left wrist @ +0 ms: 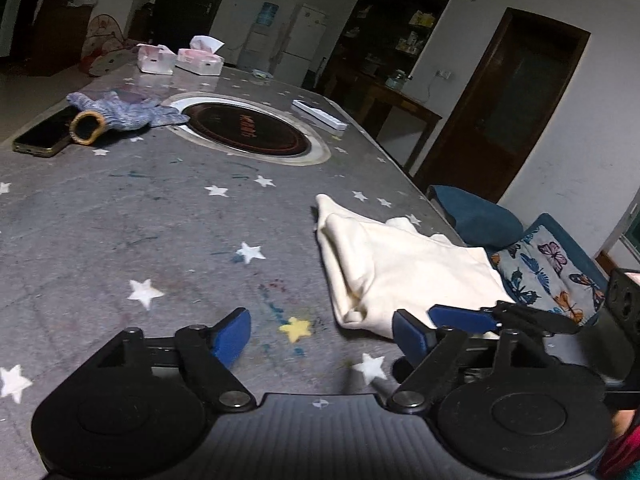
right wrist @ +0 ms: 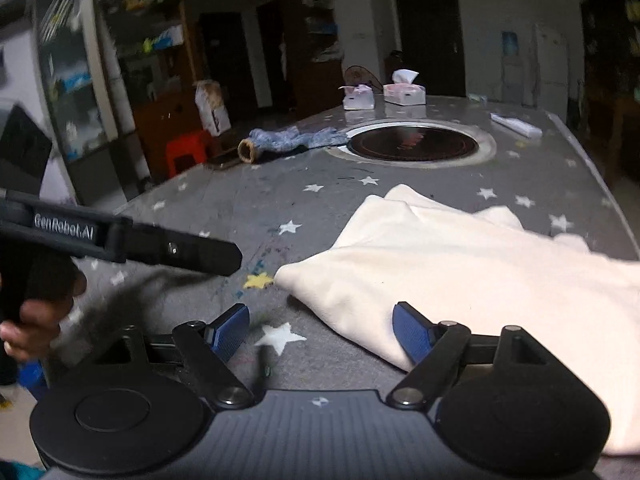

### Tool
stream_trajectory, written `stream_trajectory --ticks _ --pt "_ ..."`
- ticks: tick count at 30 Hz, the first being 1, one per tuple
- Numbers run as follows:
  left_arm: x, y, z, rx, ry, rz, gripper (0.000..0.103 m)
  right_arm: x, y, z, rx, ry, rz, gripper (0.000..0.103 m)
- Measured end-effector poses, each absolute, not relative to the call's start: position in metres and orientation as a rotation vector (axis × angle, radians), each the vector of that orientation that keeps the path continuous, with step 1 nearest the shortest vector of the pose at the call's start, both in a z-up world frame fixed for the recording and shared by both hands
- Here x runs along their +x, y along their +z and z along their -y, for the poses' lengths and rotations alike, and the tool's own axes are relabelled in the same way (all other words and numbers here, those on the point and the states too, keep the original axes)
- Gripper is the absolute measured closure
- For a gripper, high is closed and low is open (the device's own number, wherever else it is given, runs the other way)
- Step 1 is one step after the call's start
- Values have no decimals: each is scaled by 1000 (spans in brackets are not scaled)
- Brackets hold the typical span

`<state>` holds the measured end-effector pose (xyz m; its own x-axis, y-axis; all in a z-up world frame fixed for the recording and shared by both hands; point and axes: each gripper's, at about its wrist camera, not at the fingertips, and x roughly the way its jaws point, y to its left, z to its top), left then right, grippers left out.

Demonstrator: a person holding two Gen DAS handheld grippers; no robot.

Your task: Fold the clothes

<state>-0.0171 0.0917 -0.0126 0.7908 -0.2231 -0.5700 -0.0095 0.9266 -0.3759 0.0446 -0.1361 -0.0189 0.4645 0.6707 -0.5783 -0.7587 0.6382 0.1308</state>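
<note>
Both the left gripper and right gripper hang wide open and empty beside the cream garment folded near the table's right edge, so I'd pinch its near corner cleanly.

text: "GenRobot.AI" | on: left claw body | hob lettering: probably unreadable

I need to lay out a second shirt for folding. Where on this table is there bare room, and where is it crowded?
Bare star-print table lies left of the folded cream garment, between the near edge and the round inset cooktop. The far side is crowded: knit glove on a phone, two tissue boxes and a white box beside the cooktop.
</note>
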Motion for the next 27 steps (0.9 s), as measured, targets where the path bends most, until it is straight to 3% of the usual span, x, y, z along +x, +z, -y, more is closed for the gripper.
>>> stream_trajectory --ticks 11,27 --pt "-20 -9 -76 -339 -127 -647 0 28 -7 155 -149 795 -613 3" --pt "-18 -2 -47 -268 -114 -667 0 18 -10 191 -149 582 -632 0"
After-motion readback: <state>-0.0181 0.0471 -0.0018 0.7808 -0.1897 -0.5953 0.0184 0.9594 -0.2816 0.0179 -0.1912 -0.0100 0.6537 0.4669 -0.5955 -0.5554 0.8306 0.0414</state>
